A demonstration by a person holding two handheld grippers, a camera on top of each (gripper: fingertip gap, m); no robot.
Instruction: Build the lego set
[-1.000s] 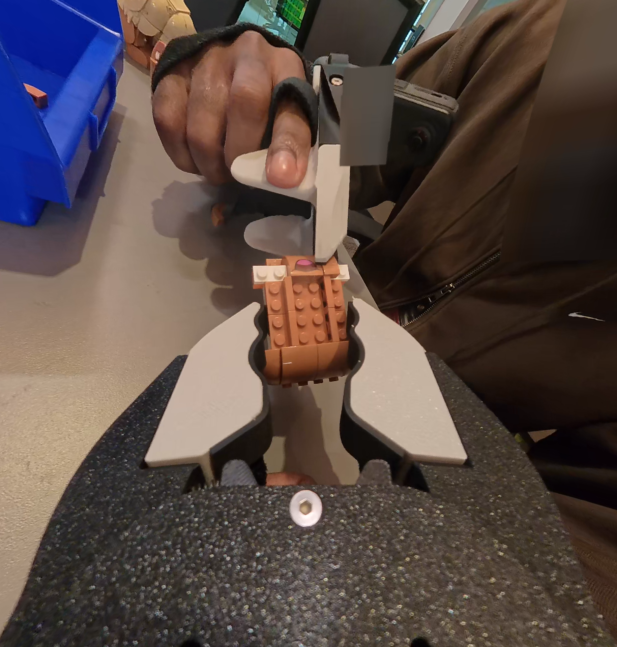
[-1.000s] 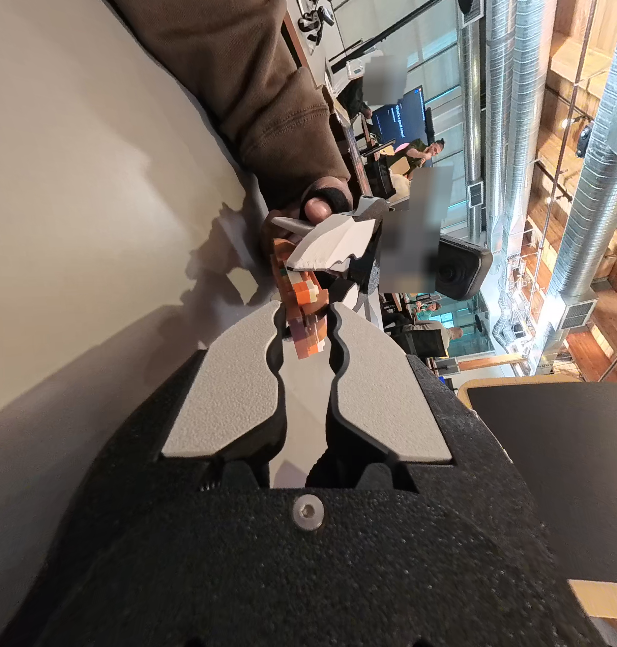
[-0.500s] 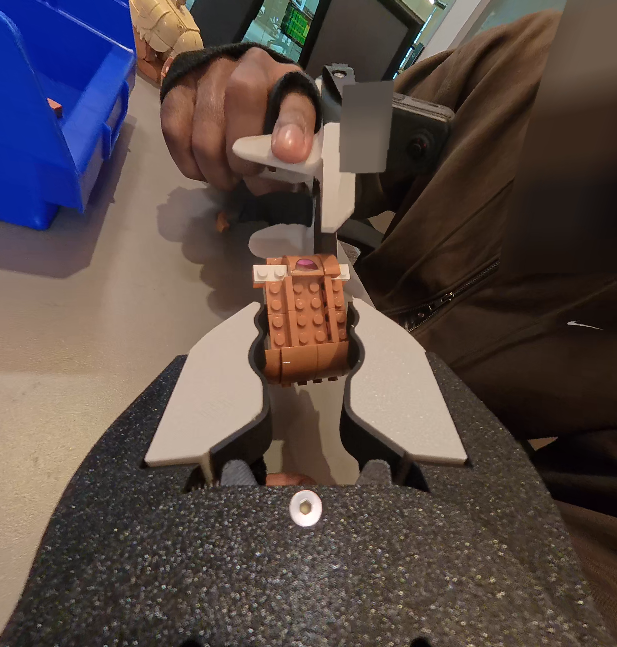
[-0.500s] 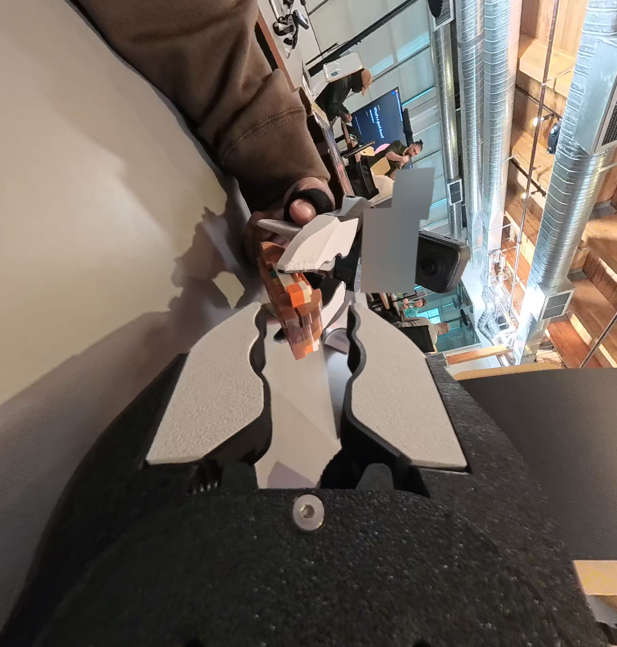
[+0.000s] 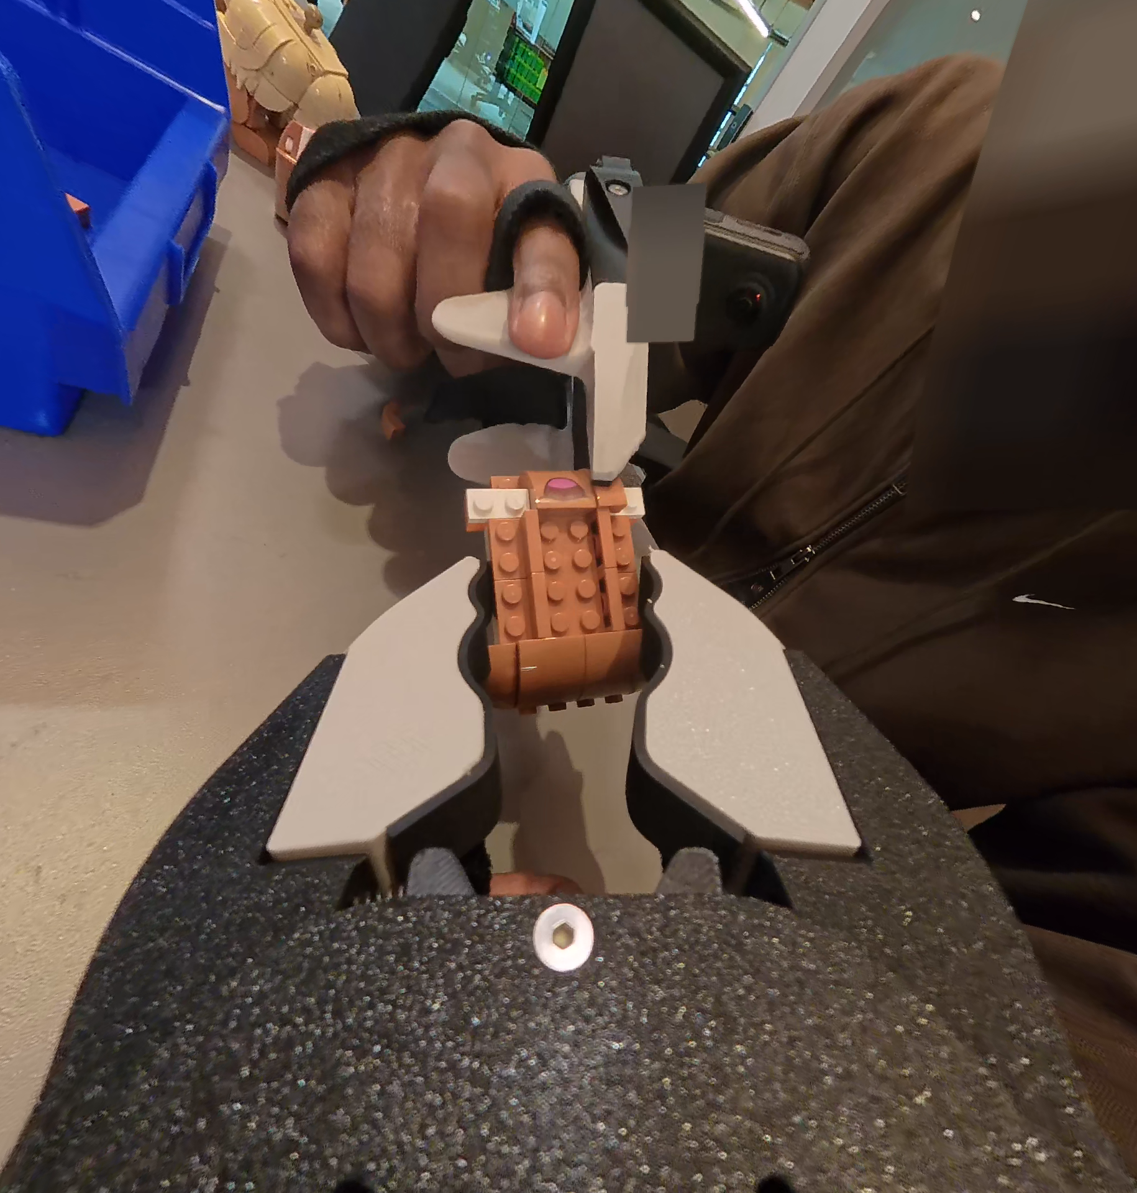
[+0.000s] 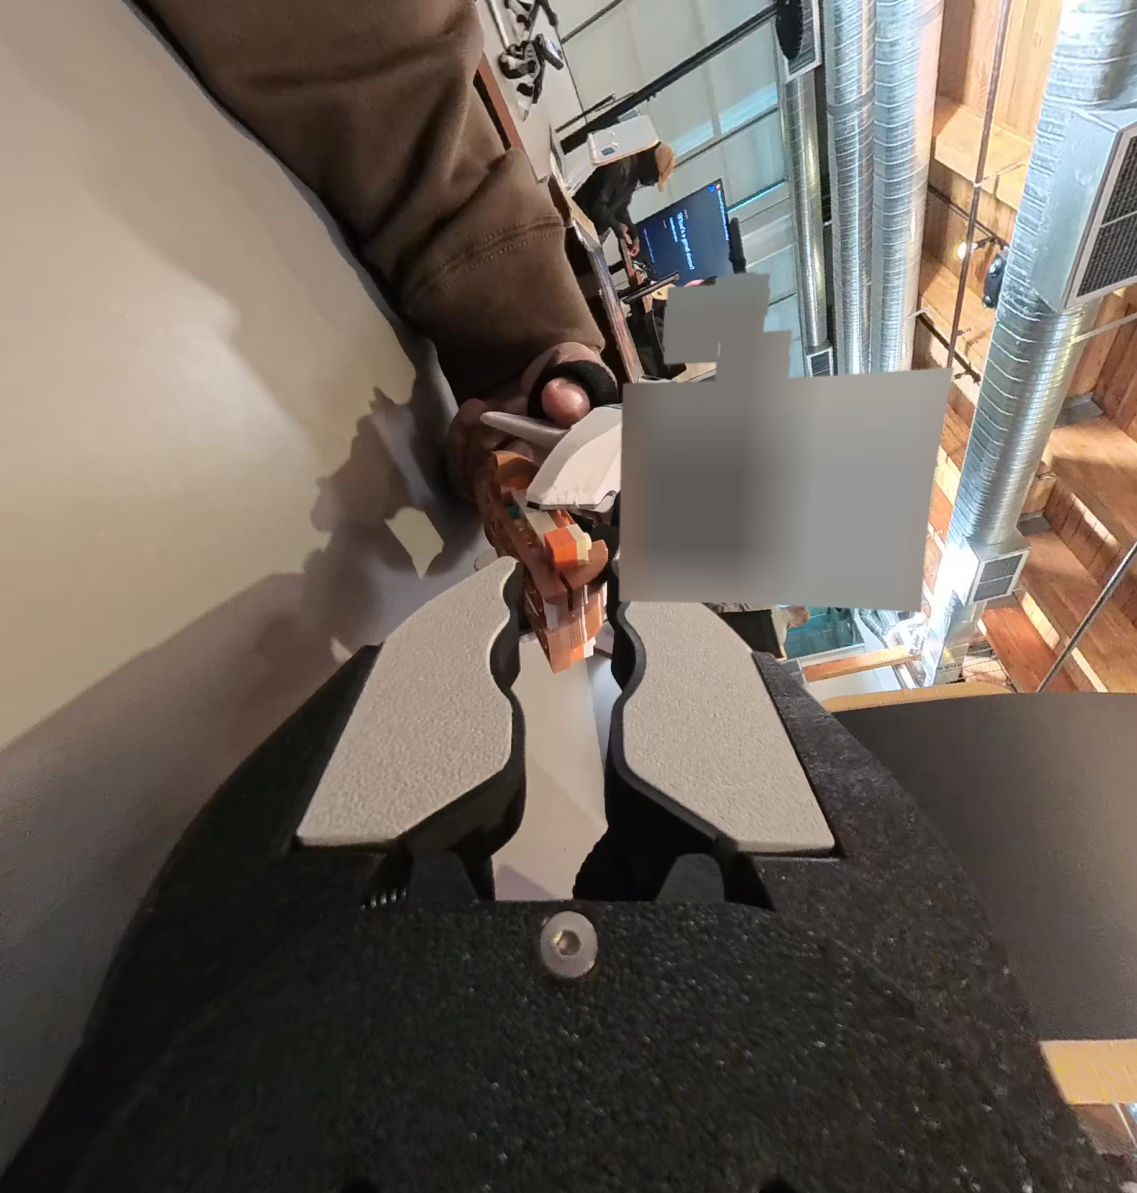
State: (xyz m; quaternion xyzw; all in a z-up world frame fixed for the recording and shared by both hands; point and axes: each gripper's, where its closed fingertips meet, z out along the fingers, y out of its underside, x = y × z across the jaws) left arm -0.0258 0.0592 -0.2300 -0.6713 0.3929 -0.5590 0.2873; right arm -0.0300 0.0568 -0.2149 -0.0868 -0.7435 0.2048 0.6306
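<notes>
A brown studded lego assembly (image 5: 566,581) with white side plates and a pink tile at its far end sits between my left gripper's (image 5: 563,561) fingers, which are shut on it and hold it above the table. My right gripper (image 6: 566,591) is turned on its side and meets the assembly from the far end. Its jaws stand narrowly apart around the orange and white end of the assembly (image 6: 563,639), with a thin gap on the right side. In the left wrist view, one of the right gripper's white fingers (image 5: 614,413) touches the assembly's far top edge.
A blue bin (image 5: 101,193) stands at the far left on the beige table (image 5: 133,645), with a tan lego model (image 5: 282,58) behind it. A small brown piece (image 5: 391,423) lies on the table under the hand. A person's brown jacket (image 5: 876,387) fills the right side. My two grippers' fingertips are within a few centimetres of each other.
My right gripper's jaws opened wide half a second ago and have now narrowed again around the assembly's end. The left gripper has kept its hold.
</notes>
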